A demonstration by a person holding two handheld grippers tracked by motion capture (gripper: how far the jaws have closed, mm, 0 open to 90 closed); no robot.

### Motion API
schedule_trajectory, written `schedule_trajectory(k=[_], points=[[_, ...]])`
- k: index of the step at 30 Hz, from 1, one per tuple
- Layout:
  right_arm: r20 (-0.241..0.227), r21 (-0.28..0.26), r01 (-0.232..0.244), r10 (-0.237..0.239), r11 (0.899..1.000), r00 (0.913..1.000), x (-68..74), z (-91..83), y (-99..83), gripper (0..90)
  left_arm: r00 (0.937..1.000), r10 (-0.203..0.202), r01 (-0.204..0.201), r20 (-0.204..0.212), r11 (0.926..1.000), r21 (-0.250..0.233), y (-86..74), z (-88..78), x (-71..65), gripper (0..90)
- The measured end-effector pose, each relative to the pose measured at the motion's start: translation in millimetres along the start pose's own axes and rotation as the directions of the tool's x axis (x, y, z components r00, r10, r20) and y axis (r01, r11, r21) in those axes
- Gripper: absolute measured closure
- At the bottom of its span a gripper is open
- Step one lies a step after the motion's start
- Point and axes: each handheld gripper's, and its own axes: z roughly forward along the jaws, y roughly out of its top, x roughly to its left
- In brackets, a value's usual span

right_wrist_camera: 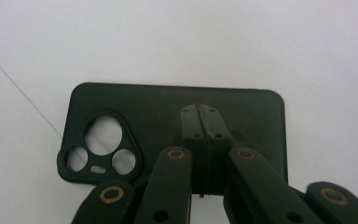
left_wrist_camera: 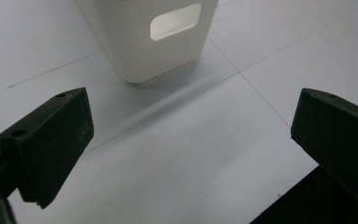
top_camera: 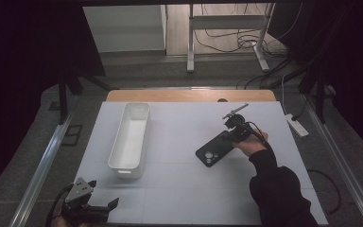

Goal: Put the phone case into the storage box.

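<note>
1. Seen from the high view, the black phone case (top_camera: 216, 149) lies flat on the white surface (top_camera: 184, 189), well right of the white bin (top_camera: 130, 139); the right hand-held gripper (top_camera: 231, 135) sits over its far end.
2. From the left gripper view, the left hand-held gripper (left_wrist_camera: 191, 140) has its jaws wide apart and empty, near the bin's end wall.
3. From the right gripper view, the right hand-held gripper's jaws are pressed together above the case; whether they pinch an edge cannot be told, so lifting and binning likely remain.

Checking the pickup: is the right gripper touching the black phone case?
Cannot tell. In the right gripper view the right gripper has its jaws shut together over the phone case, hiding any gap or contact beneath.
</note>
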Motion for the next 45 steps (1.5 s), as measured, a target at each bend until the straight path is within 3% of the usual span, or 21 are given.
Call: schedule_trajectory(k=[26,36,45], points=[[0.05,-0.031,0.016,-0.014,0.999,0.9987,-6.1,25.9,29.1,89.8,1.0,0.001,-0.001,0.0,1.0,0.0,-0.1,-0.1,0.0,0.0],[0.07,-0.005,0.007,-0.006,1.0,0.9975,-9.1,40.8,28.7,89.8,1.0,0.002,-0.002,0.0,1.0,0.0,-0.1,-0.1,-0.1,0.0],[0.084,0.028,0.029,-0.031,0.999,0.996,-9.2,55.5,26.7,89.8,1.0,0.004,-0.004,-0.001,1.0,0.002,0.0,0.1,-0.2,0.2]])
